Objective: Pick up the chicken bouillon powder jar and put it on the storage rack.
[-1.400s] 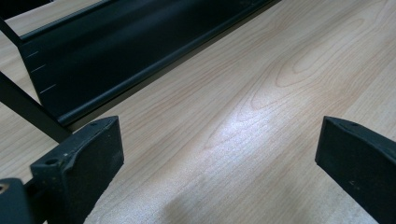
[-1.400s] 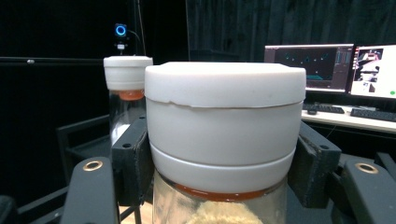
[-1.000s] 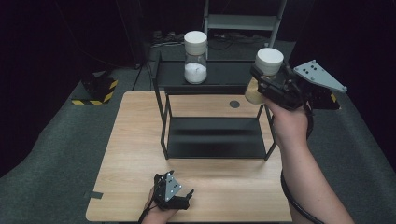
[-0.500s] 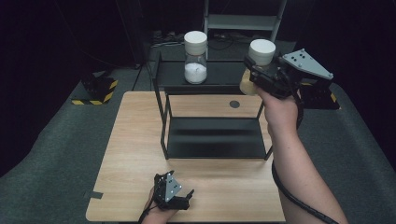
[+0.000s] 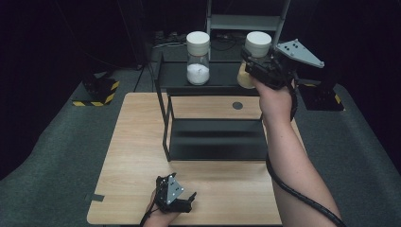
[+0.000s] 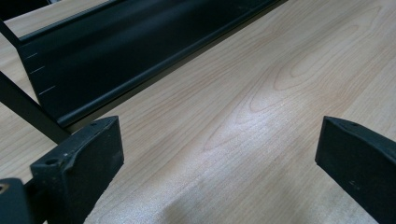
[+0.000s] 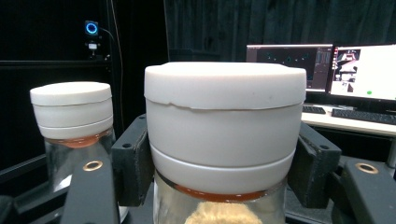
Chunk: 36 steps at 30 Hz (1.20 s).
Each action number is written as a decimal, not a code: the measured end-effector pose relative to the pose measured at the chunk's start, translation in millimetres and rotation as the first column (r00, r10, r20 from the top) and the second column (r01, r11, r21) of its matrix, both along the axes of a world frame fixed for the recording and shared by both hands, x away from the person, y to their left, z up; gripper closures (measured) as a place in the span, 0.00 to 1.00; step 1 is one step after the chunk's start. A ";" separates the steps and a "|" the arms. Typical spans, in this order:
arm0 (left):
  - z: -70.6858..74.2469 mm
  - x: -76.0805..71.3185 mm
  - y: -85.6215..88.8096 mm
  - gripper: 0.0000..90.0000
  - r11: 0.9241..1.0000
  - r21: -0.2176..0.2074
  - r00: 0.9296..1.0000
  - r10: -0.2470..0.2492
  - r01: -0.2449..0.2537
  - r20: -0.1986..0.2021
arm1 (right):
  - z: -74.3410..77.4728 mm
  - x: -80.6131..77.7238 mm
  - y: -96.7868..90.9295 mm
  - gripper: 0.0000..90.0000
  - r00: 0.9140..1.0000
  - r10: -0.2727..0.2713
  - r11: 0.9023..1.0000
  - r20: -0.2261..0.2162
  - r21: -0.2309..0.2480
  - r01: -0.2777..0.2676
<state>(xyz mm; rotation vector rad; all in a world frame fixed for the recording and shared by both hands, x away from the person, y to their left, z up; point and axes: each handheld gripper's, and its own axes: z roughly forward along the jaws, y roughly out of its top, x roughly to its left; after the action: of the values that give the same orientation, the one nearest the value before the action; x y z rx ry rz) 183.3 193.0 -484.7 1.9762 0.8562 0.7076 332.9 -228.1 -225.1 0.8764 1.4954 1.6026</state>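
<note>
My right gripper (image 5: 253,71) has its fingers (image 7: 133,161) clamped below the white lid of the clear glass jar of tan contents (image 7: 223,154), held in the air over the black metal two-tier rack (image 5: 213,142), near the second white-lidded glass jar of white powder (image 5: 197,59) on its top shelf; a careless set-down could knock that jar or slip mine. My left gripper (image 5: 177,201) rests on the pale wooden desk (image 6: 261,116), fingers wide apart and empty. No label or legible writing appears.

No text, label, brand or number can be read anywhere; the monitors (image 7: 322,67) in the right gripper view are too small and blurred to read.
</note>
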 end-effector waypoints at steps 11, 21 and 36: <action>-0.5 -0.1 0.5 0.02 1.000 -0.005 1.000 0.000 0.000 0.001 | -1.5 12.7 10.0 0.38 1.000 -0.009 1.000 0.000 -0.017 0.009; -0.3 0.1 0.1 0.02 1.000 -0.003 1.000 -0.002 0.002 0.002 | -3.1 24.9 15.8 0.38 1.000 -0.019 1.000 -0.001 -0.025 0.019; -1.1 0.6 2.1 0.02 1.000 -0.019 1.000 -0.001 0.001 0.000 | -11.4 36.5 21.2 0.38 1.000 -0.004 1.000 -0.012 -0.029 0.004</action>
<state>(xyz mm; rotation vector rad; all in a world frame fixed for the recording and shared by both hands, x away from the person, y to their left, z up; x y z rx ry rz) 183.9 195.0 -485.8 1.9597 0.8589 0.6961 369.4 -207.0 -236.6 0.8738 1.5206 1.5714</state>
